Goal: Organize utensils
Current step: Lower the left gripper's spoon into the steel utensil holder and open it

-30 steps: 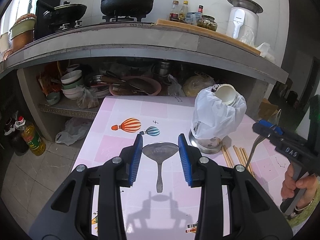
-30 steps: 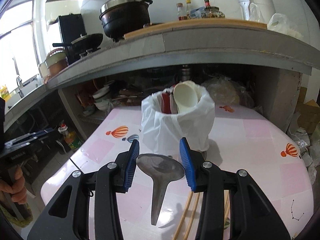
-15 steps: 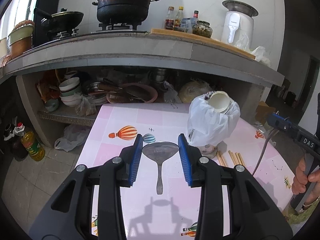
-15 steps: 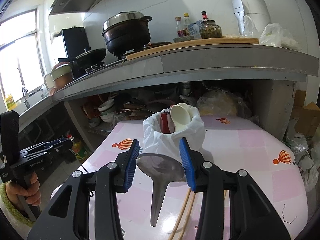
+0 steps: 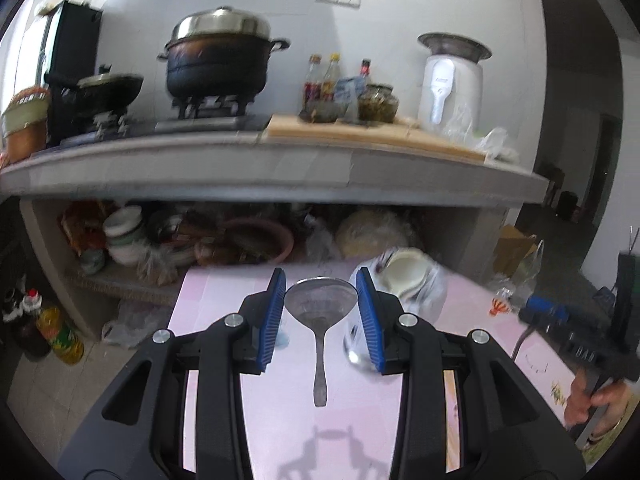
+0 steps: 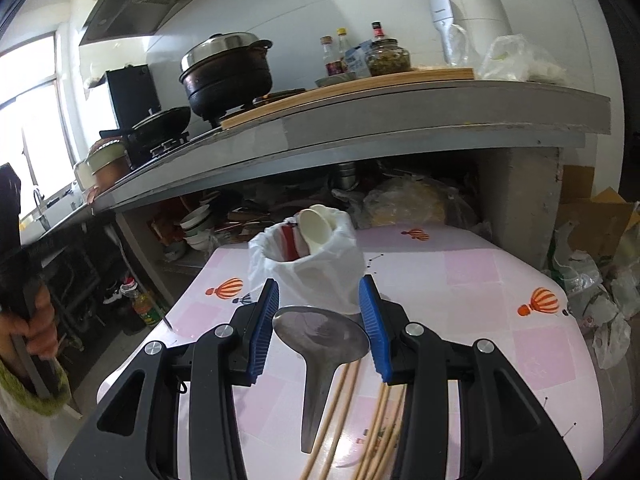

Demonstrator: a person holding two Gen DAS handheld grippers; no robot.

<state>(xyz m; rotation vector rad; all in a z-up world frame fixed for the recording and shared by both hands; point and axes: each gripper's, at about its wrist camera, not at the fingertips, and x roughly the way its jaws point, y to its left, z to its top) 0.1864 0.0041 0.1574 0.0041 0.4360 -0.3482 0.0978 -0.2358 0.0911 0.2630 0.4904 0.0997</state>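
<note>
**Both grippers carry a metal spoon above the pink table**

Clearly, each gripper has a spoon clamped by its bowl. The left gripper point(image 5: 321, 306) presses its blue pads against the two sides of a small metal spoon point(image 5: 320, 312); the bowl sits between the jaws, and the handle hangs down toward the camera, clear of the pink table point(image 5: 280, 420) beneath. Just beyond the right-hand jaw stands the utensil holder point(image 5: 416, 288), wrapped in a white plastic bag, with a white ladle leaning out of its mouth. This view is blurred.

The right gripper point(image 6: 320, 312) is likewise closed on a larger metal spoon point(image 6: 316, 340), its wide bowl wedged between the pads and its flat handle pointing back and down. Straight ahead of the jaws, past the spoon's bowl, is the same bag-lined holder point(image 6: 316, 268), holding the white ladle point(image 6: 316, 228) and something red. Below the jaws, wooden chopsticks point(image 6: 376, 432) lie loose on the table, running under the spoon's handle and under the right-hand jaw.

Far to the left of the right gripper's jaws, a hand point(image 6: 32, 320) grips a black handle.
</note>
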